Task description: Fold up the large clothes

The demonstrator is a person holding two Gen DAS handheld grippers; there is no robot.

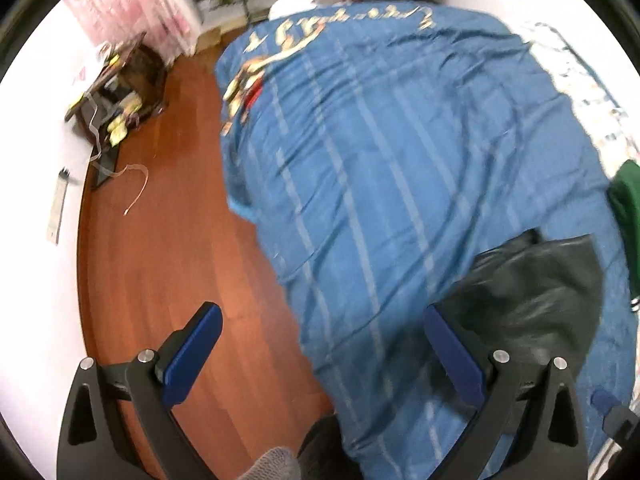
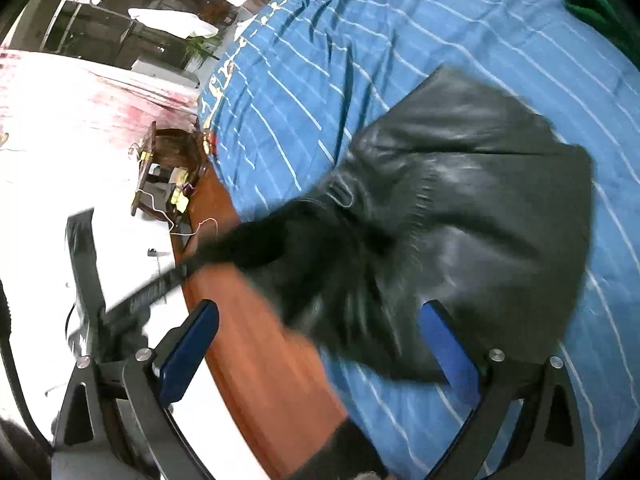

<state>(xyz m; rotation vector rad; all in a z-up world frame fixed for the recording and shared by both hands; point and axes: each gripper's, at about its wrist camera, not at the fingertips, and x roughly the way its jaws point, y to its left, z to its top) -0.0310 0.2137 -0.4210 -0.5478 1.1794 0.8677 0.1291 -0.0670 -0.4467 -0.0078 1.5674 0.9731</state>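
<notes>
One black leather garment (image 2: 472, 208) on one blue striped bedspread (image 1: 380, 152)

Both views: bright indoor light, white wall (image 1: 36, 168) blown out to glare. Strong fisheye bending with black corners. Motion blur heavy on the black garment (image 2: 460, 208) in the right view; blue bedspread (image 1: 380, 160) stripes smeared.
</notes>
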